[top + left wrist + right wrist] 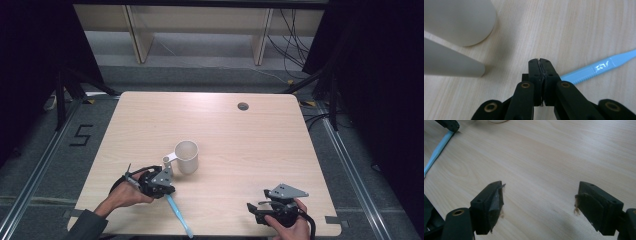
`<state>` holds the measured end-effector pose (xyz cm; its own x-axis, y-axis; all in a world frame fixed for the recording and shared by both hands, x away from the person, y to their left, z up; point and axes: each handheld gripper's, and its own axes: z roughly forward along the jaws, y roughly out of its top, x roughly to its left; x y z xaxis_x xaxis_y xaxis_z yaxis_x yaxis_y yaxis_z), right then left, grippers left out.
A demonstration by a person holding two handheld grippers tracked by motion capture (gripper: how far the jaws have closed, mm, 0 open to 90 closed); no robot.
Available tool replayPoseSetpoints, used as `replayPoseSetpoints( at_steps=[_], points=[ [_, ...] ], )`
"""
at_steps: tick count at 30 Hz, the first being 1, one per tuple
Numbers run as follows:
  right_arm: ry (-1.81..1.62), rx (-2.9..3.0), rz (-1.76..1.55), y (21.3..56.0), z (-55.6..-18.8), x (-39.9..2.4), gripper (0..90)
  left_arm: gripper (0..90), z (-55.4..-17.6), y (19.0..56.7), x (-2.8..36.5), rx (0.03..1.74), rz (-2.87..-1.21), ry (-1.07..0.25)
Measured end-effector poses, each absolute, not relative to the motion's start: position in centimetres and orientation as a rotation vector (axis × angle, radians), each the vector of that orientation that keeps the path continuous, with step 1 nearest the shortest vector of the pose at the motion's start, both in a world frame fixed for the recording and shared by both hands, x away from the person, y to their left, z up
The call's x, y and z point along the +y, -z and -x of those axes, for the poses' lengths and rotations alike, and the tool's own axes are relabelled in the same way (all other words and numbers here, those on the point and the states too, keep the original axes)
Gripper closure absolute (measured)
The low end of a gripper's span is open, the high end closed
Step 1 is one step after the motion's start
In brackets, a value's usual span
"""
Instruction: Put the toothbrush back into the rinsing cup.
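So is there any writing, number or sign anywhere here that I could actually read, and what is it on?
"5": a black figure marked on the grey floor left of the table.
Raised marking on the handle of the blue plastic tool, seen in the left gripper view: too blurred to read.
The white cup carries no writing that can be seen.
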<state>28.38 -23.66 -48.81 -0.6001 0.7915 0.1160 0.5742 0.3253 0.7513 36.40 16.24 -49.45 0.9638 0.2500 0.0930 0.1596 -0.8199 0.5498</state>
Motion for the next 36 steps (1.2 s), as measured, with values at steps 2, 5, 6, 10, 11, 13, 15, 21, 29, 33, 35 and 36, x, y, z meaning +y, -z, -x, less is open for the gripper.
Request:
replayPoseSetpoints(
  at_steps=[2,5,6,10,11,13,15,21,29,33,35,36],
  points=[
    [-1.136,2.326,-1.228,48.8,-28.4,-23.7,22.2,87.3,-36.1,49.6,16.5,0.313,-2.529,-0.206],
    [-1.142,2.323,-1.228,48.9,-28.4,-23.6,22.2,87.2,-36.0,49.8,17.0,0.309,-2.540,-0.201],
    [-1.151,2.342,-1.221,48.9,-28.5,-23.6,22.2,87.3,-35.9,49.9,17.1,0.328,-2.522,-0.197],
    [-1.125,2.332,-1.225,48.7,-28.4,-23.7,22.3,87.2,-35.5,49.7,17.6,0.310,-2.528,-0.202],
    [-1.126,2.337,-1.222,48.7,-28.4,-23.7,22.2,87.2,-35.3,49.7,17.7,0.317,-2.523,-0.200],
    [-1.144,2.327,-1.247,48.8,-28.3,-23.5,22.2,87.2,-35.2,49.6,17.8,0.305,-2.529,-0.206],
    [-1.137,2.319,-1.250,48.8,-28.3,-23.5,22.2,87.1,-34.9,49.4,18.2,0.307,-2.524,-0.206],
    [-1.136,2.317,-1.222,48.8,-28.4,-23.6,22.3,86.7,-34.2,49.4,18.6,0.344,-2.497,-0.186],
    [-1.166,2.326,-1.227,48.9,-28.4,-23.5,23.4,86.2,-33.3,49.1,19.7,0.327,-2.527,-0.219],
    [-1.145,2.312,-1.220,48.9,-28.4,-23.5,23.4,86.2,-32.5,49.0,20.5,0.330,-2.527,-0.216],
    [-1.150,2.316,-1.226,48.8,-28.4,-23.5,23.4,85.7,-32.3,49.0,20.7,0.329,-2.527,-0.228],
    [-1.148,2.323,-1.220,48.8,-28.4,-23.6,23.4,85.7,-32.3,49.1,20.8,0.328,-2.526,-0.227]
  ],
)
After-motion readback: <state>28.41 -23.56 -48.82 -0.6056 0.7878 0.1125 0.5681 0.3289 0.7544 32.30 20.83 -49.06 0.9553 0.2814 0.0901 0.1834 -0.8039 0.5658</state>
